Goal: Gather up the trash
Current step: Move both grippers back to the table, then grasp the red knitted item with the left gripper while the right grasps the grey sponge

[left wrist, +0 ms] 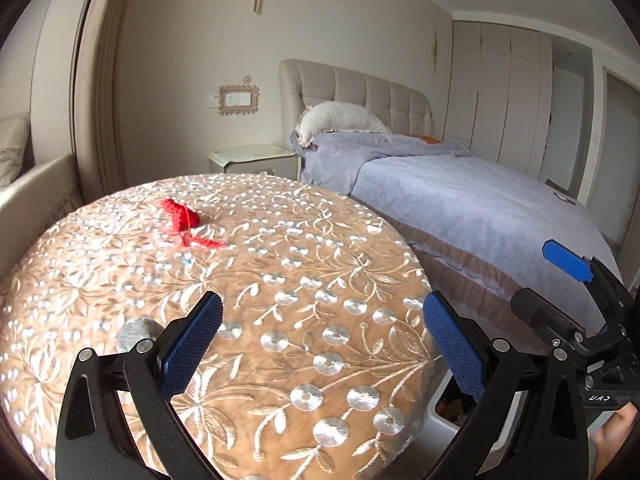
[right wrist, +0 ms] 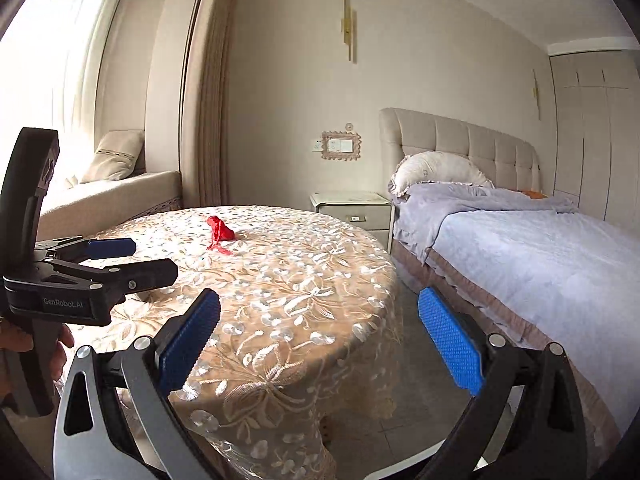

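Note:
A red crumpled scrap with trailing strings (left wrist: 180,218) lies on the far part of a round table covered by an embroidered cloth (left wrist: 320,280); the right wrist view shows the scrap (right wrist: 220,232) too. A small grey lump (left wrist: 134,332) rests on the cloth just left of my left fingers. My left gripper (left wrist: 324,344) hovers open over the near half of the table, holding nothing. My right gripper (right wrist: 320,336) is open and empty at the table's right edge, above the floor gap beside the bed. Each gripper appears in the other's view: the right gripper (left wrist: 548,284), the left gripper (right wrist: 136,260).
A white-rimmed bin (left wrist: 444,404) with dark contents sits on the floor below the table's right edge. A bed with a lilac cover (right wrist: 520,248) stands to the right, a nightstand (right wrist: 352,206) behind the table, and a window seat (right wrist: 112,192) at the far left.

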{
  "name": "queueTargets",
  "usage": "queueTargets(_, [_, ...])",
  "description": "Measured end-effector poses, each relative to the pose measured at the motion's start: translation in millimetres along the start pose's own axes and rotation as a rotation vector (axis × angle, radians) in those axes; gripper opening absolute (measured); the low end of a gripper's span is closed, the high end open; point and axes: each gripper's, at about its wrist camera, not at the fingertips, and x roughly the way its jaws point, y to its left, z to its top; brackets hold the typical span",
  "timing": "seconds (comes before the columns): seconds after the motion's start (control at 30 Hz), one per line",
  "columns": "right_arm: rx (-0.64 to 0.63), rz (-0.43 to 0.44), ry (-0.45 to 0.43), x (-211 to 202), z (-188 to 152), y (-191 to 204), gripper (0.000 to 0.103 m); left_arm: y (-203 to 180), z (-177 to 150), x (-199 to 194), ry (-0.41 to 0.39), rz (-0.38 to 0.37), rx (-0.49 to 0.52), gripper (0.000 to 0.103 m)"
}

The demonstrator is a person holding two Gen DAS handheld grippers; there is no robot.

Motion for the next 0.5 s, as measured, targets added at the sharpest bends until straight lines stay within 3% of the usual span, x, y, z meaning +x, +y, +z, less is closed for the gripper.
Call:
queueTargets(0.33, [-0.046, 0.14, -0.024, 44.8, 33.7, 78.3, 0.099, 88.7, 21.7, -17.8, -0.024, 0.134, -0.012, 0.098])
queueTargets(0.5, [-0.097, 0.181, -0.01, 66.1, 45.5, 111.7, 0.099, 123.8, 31.9, -12.7, -0.026, 0.148, -0.02, 0.098])
